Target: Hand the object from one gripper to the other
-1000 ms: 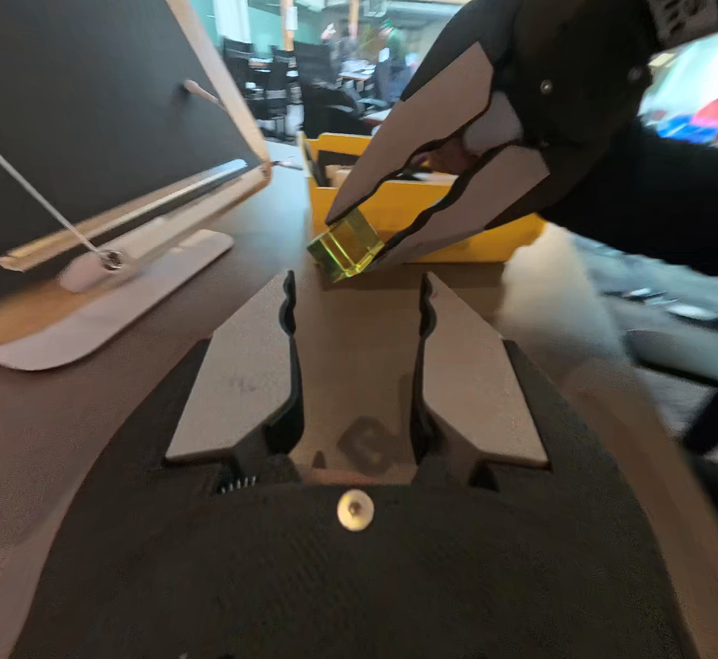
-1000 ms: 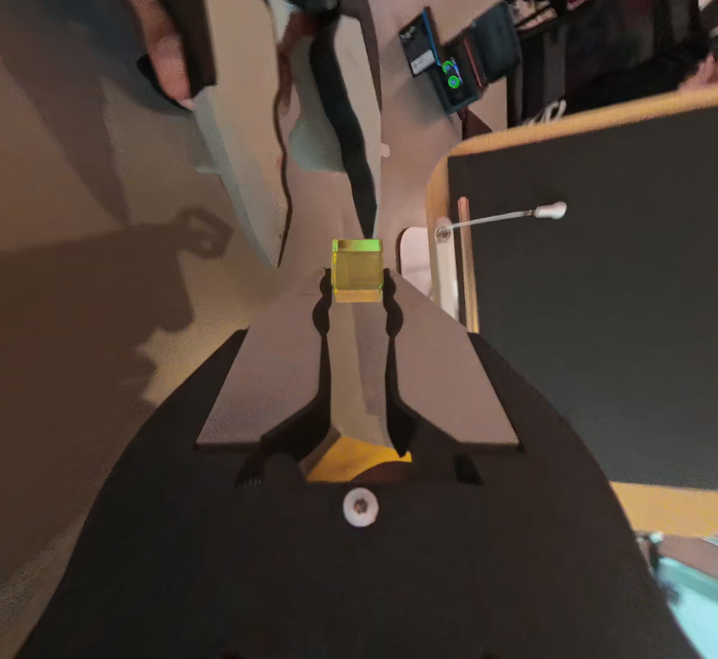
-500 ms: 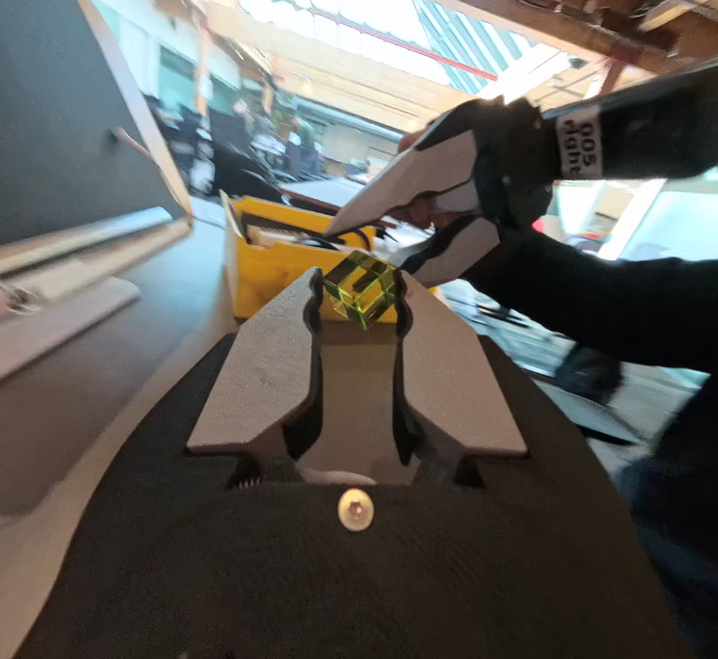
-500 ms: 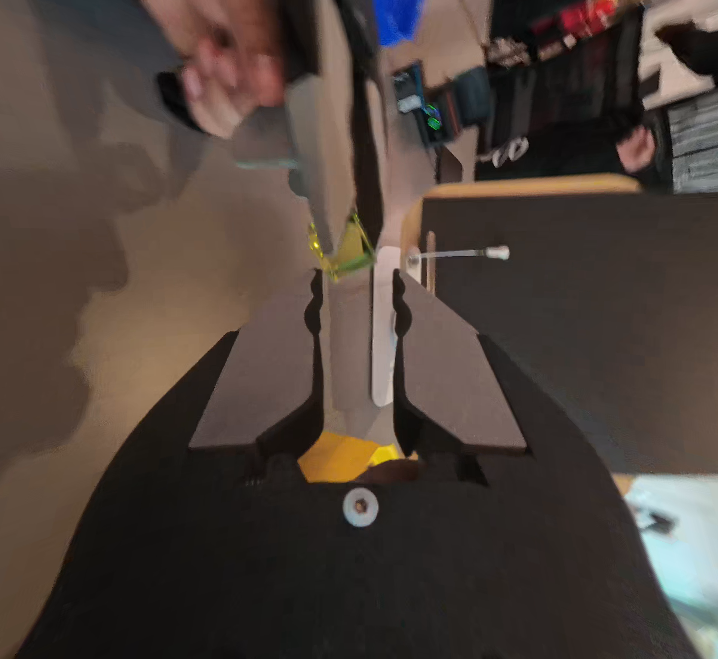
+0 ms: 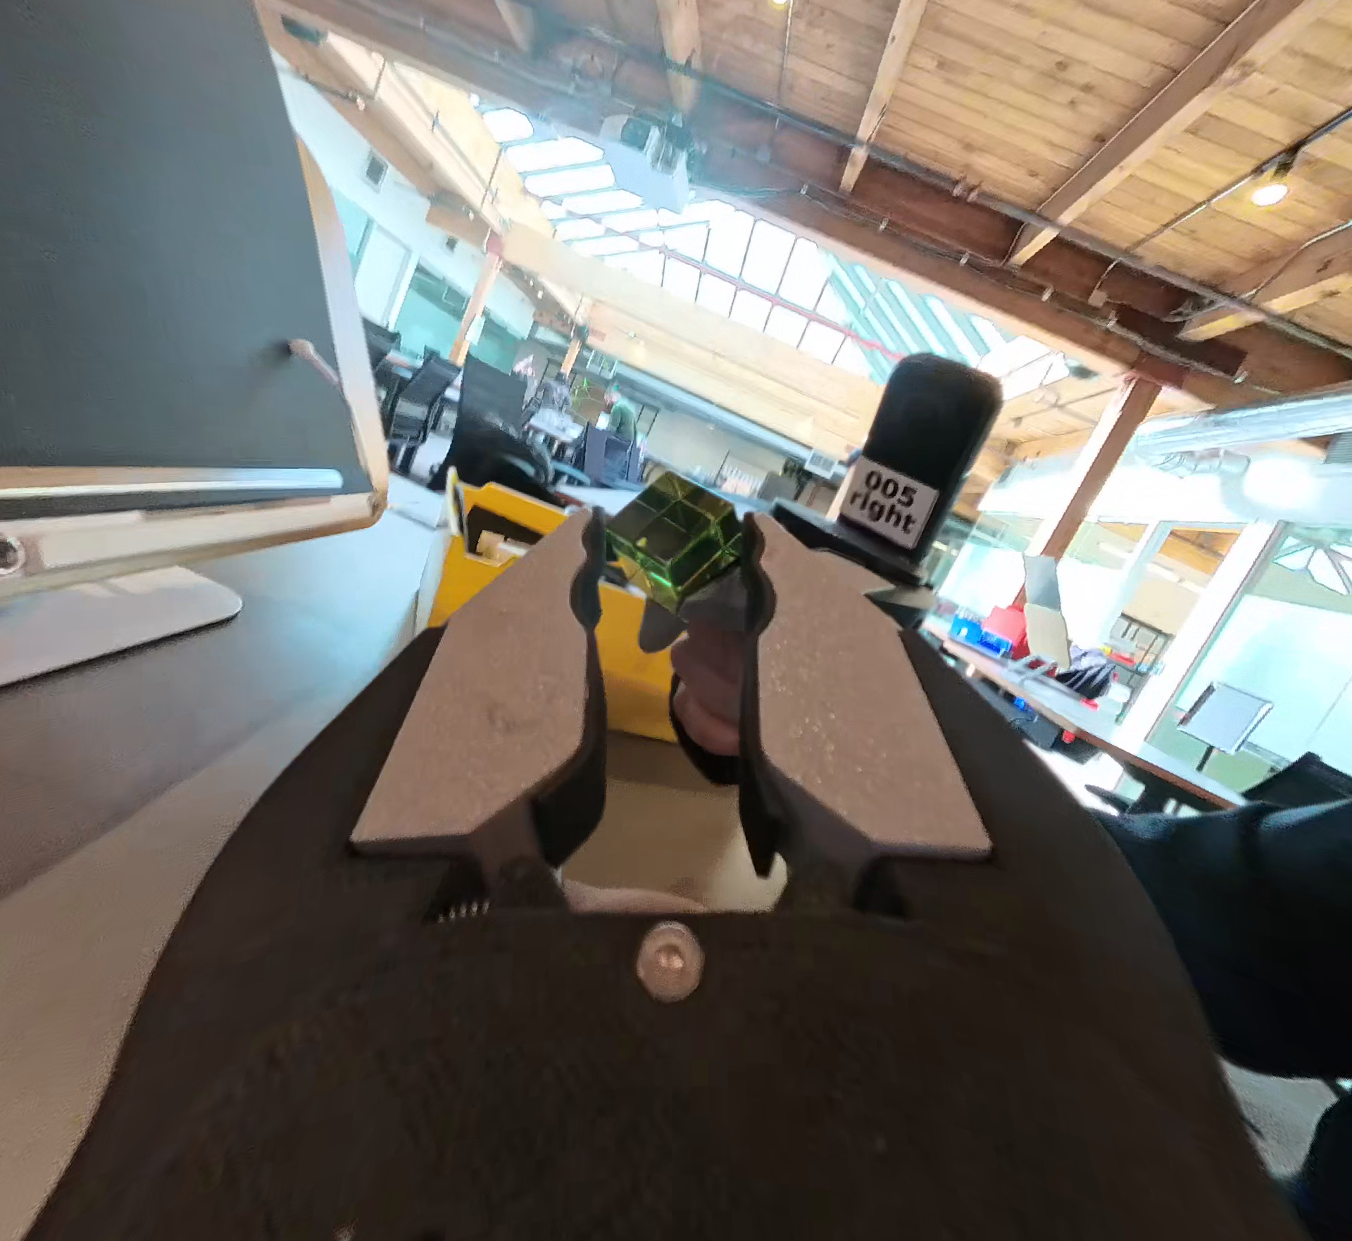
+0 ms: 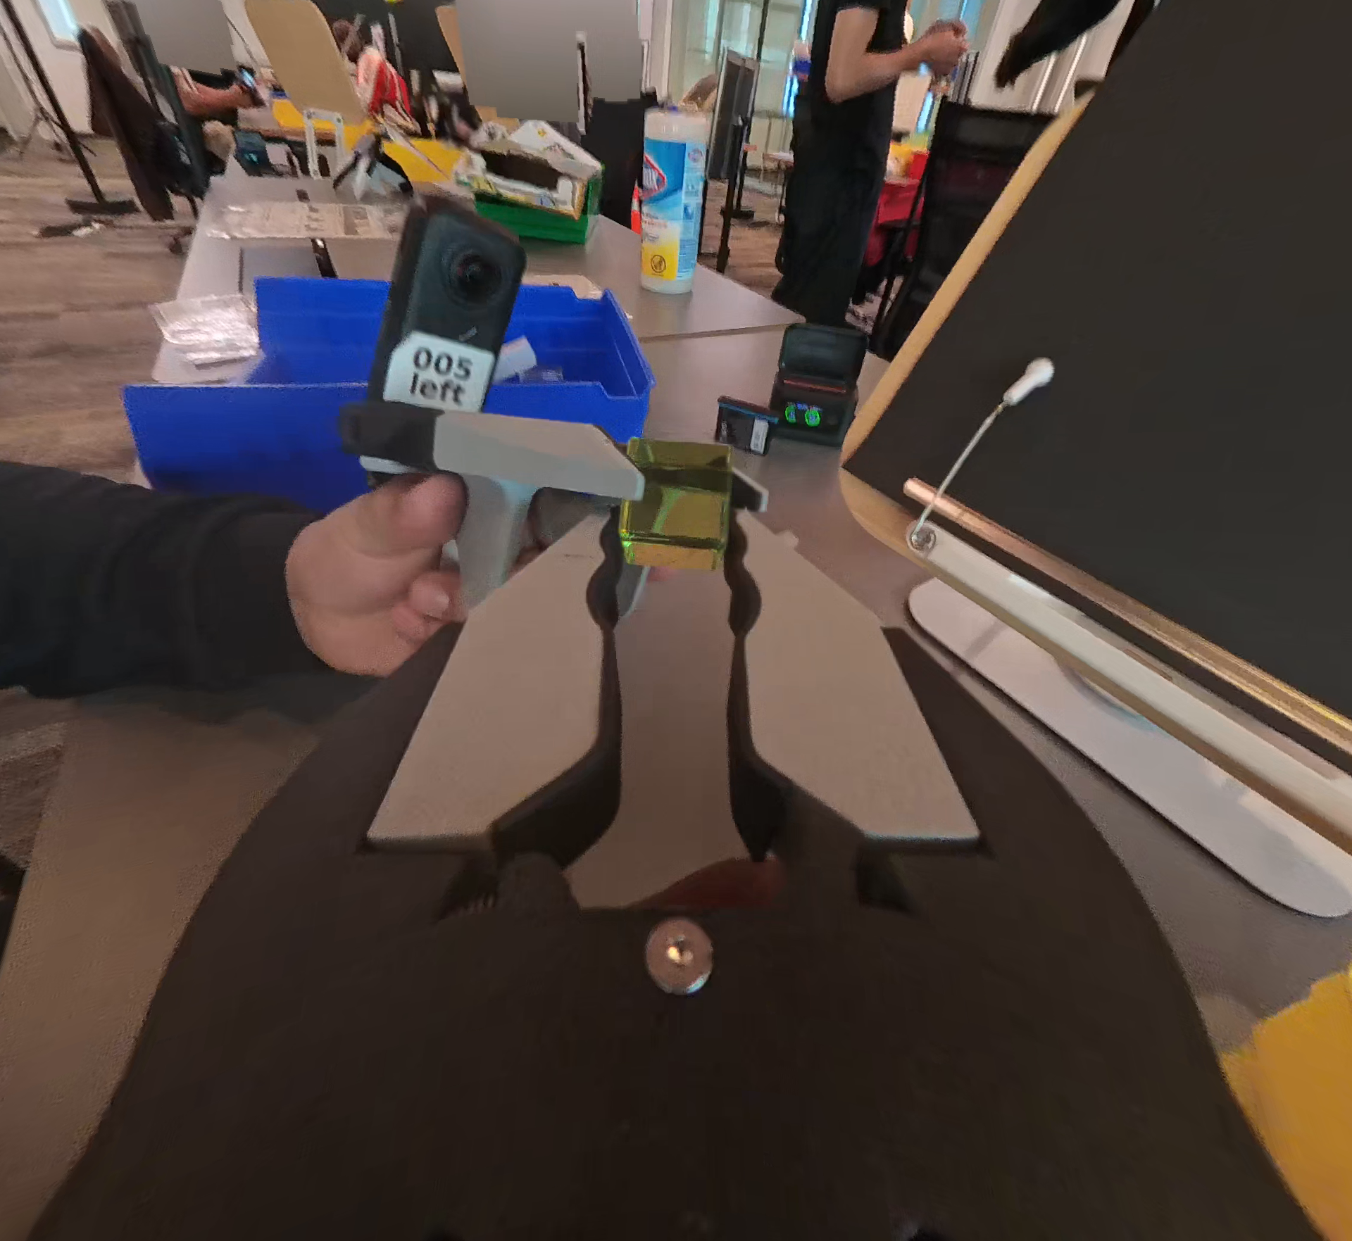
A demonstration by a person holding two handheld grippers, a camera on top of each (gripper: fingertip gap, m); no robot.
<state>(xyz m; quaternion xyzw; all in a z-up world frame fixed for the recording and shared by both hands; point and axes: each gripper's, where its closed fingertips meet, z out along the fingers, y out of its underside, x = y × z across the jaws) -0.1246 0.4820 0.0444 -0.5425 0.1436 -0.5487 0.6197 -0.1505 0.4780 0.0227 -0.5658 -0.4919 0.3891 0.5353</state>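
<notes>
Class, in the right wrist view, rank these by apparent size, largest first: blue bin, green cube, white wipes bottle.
1. Blue bin, clearly largest.
2. Wipes bottle.
3. Green cube, though it looks close to the bottle only because it is nearer the camera.

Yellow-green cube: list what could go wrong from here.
1. The cube sits tilted at the very tips of the left gripper, so it could twist out.
2. The jaws of the right gripper flank its lower part; whether they grip is unclear, so a release now might drop it.
</notes>
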